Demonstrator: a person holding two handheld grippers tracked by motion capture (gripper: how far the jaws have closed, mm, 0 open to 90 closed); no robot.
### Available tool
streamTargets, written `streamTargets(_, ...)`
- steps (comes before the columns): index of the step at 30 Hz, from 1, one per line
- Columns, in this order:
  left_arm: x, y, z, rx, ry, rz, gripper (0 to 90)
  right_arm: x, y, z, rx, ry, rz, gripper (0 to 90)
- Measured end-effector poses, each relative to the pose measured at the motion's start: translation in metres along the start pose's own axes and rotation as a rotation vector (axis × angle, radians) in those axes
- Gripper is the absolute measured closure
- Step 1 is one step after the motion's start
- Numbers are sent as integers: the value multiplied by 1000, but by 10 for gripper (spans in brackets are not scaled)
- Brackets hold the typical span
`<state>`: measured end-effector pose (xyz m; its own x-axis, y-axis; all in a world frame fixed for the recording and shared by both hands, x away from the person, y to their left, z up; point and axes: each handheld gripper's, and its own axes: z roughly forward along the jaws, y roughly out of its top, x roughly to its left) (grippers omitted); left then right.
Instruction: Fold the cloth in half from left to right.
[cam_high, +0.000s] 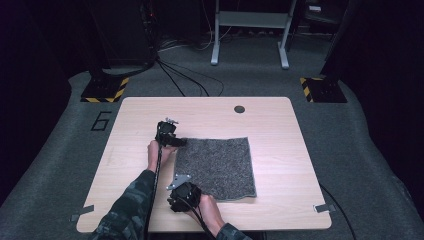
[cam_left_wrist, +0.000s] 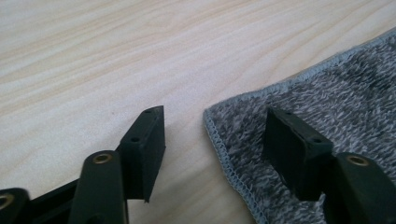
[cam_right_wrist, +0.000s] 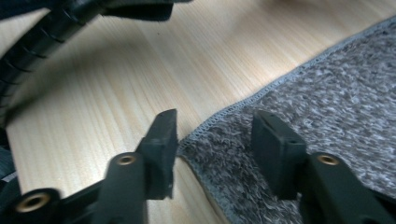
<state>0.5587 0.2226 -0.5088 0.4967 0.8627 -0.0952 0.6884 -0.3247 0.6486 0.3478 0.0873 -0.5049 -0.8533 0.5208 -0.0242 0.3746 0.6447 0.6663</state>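
A grey fuzzy towel (cam_high: 215, 167) lies flat on the light wooden table (cam_high: 140, 150). My left gripper (cam_high: 176, 142) is at the towel's far left corner, and my right gripper (cam_high: 181, 187) is at its near left corner. In the left gripper view the gripper (cam_left_wrist: 215, 116) is open: one jaw is over bare table (cam_left_wrist: 140, 46), the other over the towel (cam_left_wrist: 336, 88), with the stitched corner between them. In the right gripper view the gripper (cam_right_wrist: 215, 116) is open the same way astride a corner of the towel (cam_right_wrist: 336, 79). No pad presses the cloth.
A small dark round disc (cam_high: 239, 109) sits near the table's far edge. A black ribbed cable (cam_right_wrist: 37, 42) curves across the upper left of the right gripper view. Beyond the table are a grey carpet, hazard-striped bases (cam_high: 105, 90) and a white frame (cam_high: 250, 30).
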Motion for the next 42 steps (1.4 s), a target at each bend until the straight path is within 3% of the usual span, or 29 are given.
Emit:
streamTargets(2,3,0,0,-7,-19,4,418,1,0,2,7,-7,6,561)
streamTargets(3,4,-1,0,-9,-21,4,435,0,-1,4,17,1,-25,577)
streamTargets(9,1,0,0,-12,-9,28,550,0,-3,7,22,7,-33,633)
streamTargets(12,0,0,0,-6,-7,39,606,0,-3,6,27,23,-11,673)
streamTargets(14,-2,1,1,-3,9,70,640,1,-4,6,30,23,-7,704)
streamTargets(20,-2,0,1,-5,12,63,740,4,-5,6,18,31,-5,798)
streamTargets(23,-3,0,0,1,8,65,805,6,-5,6,12,6,-13,823)
streamTargets(25,-4,0,1,0,5,71,844,5,-5,5,17,13,-22,838)
streamTargets(26,-5,0,1,-1,5,67,856,5,-6,6,-3,-3,-14,845)
streamTargets(27,-6,0,2,-6,11,66,863,6,-7,6,-9,-9,10,850)
streamTargets(28,-6,1,2,-6,9,65,867,5,-8,4,7,-5,-10,853)
streamTargets(31,-7,1,3,-5,7,73,873,5,-11,3,-15,-22,10,859)
streamTargets(34,-8,1,2,-3,6,70,875,3,-14,-1,-10,-11,27,860)
streamTargets(42,-6,2,-1,-6,-1,59,876,2,-15,-11,-33,2,19,862)
